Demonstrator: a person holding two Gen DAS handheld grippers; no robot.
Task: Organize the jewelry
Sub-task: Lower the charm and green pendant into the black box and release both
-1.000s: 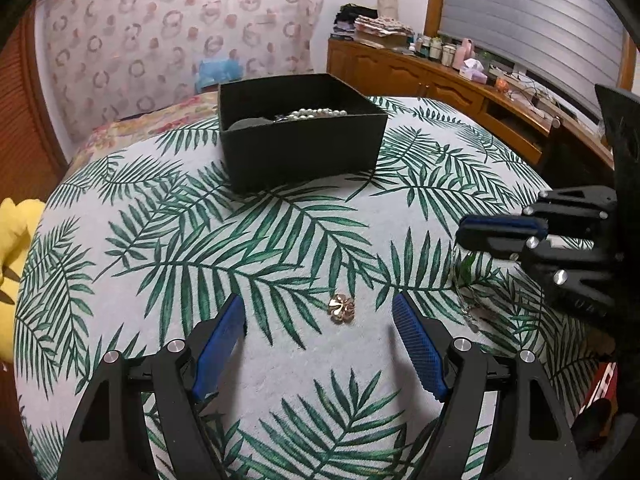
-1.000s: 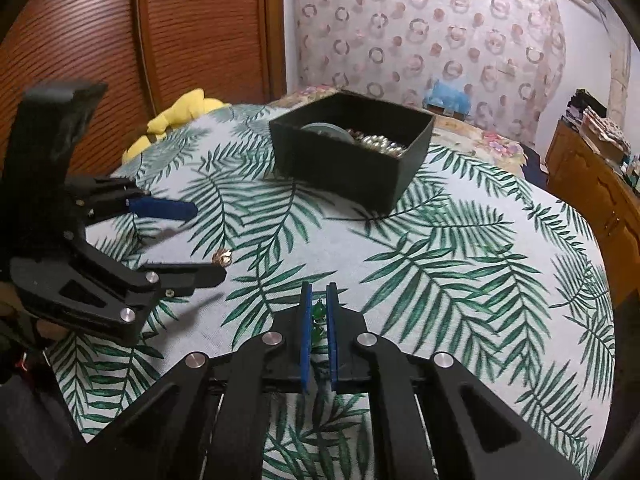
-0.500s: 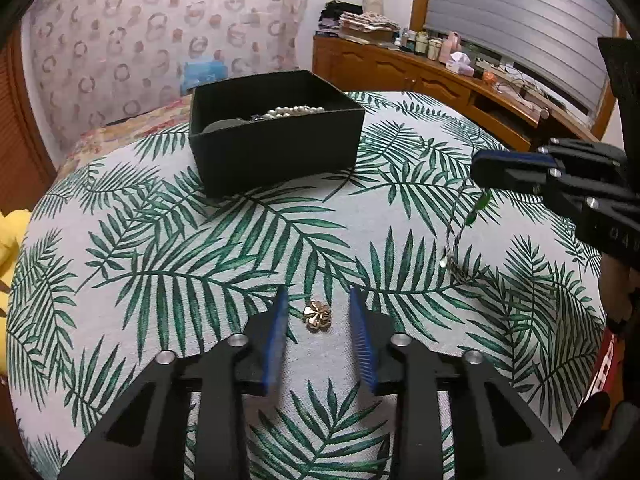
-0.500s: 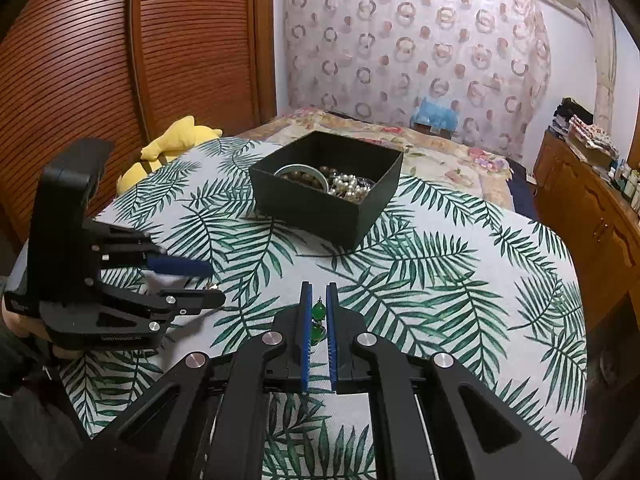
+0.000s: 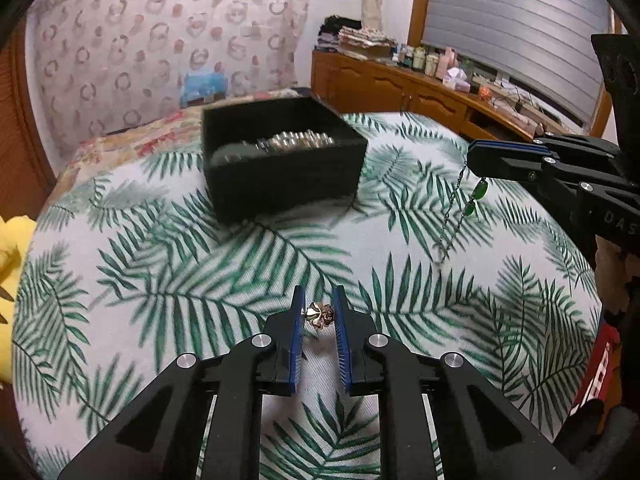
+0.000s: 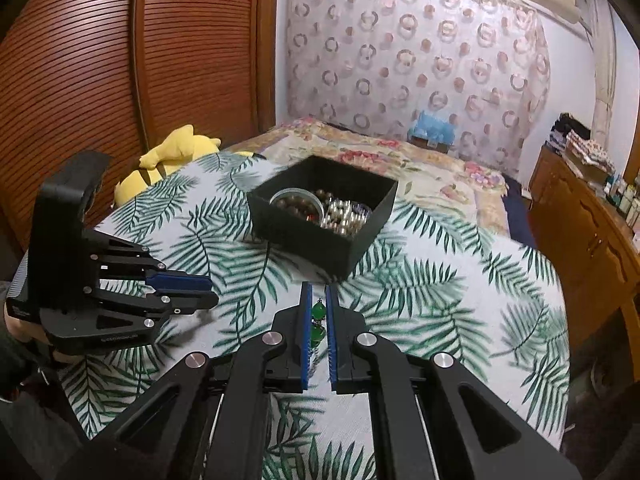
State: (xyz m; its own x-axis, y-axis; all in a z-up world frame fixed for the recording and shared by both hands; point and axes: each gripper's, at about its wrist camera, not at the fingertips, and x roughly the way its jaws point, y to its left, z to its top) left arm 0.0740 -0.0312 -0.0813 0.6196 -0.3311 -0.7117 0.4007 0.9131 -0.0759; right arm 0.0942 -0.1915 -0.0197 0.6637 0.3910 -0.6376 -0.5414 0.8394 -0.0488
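Lived-in home bedroom. A bed with a floral quilt (image 6: 400, 156) stands against a wall hung with pink ring-patterned fabric (image 6: 412, 52), next to a slatted reddish-brown wooden wardrobe door (image 6: 100, 56), with a yellow plush toy (image 6: 176, 152) beside it. A low wooden sideboard (image 5: 404, 92) under the grey window blind (image 5: 520, 24) carries folded cloth, small bottles and clutter, and a round table in a palm-leaf print cloth (image 5: 160, 280) holds a black open box of beads and pearls (image 6: 324, 216).
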